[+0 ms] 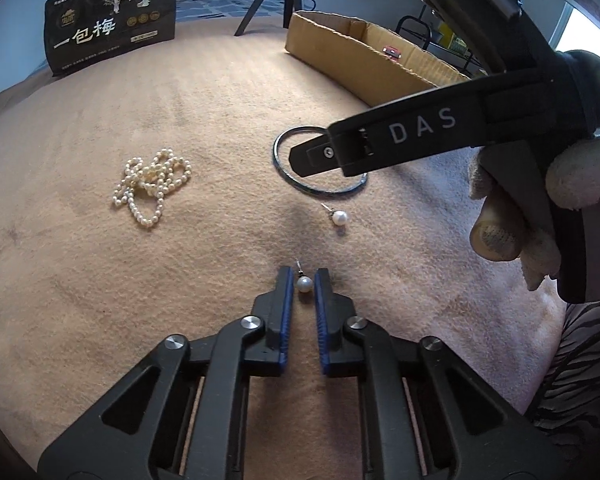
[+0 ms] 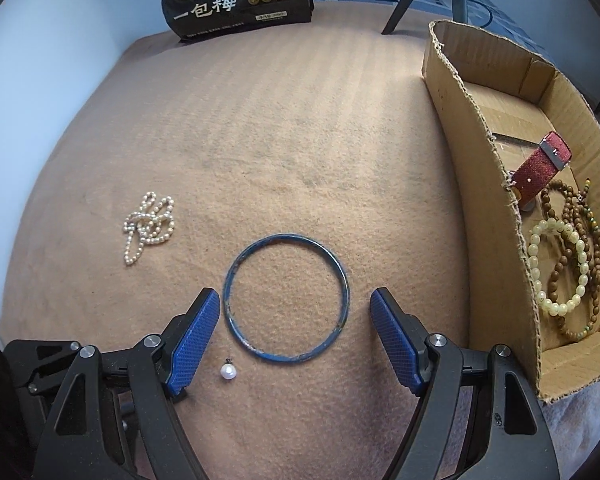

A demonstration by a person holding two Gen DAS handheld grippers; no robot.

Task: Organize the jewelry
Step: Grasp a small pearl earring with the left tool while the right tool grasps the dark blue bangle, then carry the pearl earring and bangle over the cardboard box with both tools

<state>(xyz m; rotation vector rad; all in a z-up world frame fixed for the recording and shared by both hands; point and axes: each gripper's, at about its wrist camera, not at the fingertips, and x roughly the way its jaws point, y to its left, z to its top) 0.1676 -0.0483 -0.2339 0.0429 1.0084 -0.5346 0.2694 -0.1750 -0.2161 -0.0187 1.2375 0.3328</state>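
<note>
The sorting is partly done. Inside the cardboard box (image 2: 472, 184) at the right lie a red strap-like piece (image 2: 542, 164), a pale bead bracelet (image 2: 556, 268) and a brown bead strand (image 2: 580, 264), so those count as put away. Four pieces are out on the tan blanket (image 2: 260, 120) that covers the surface: a pearl necklace (image 1: 150, 186) heaped at the left, a blue bangle (image 2: 286, 298) in the middle, and two pearl stud earrings.

The left gripper (image 1: 304, 280) is down at the blanket with its fingers drawn nearly together around the near pearl earring (image 1: 304, 283). The pearl sits between the blue pads with its post sticking out toward the far side; thin slivers of gap seem to show either side, so the pinch looks about made but I cannot call it firm, and the earring has not left the cloth.

The right gripper (image 2: 296, 320) hangs over the bangle with its fingers wide apart, one on each side of the ring and touching neither edge. The second pearl earring (image 2: 228, 371) lies just near of its left finger.

By my reckoning, roughly half remains: both earrings, the bangle and the necklace have yet to reach the box.
</note>
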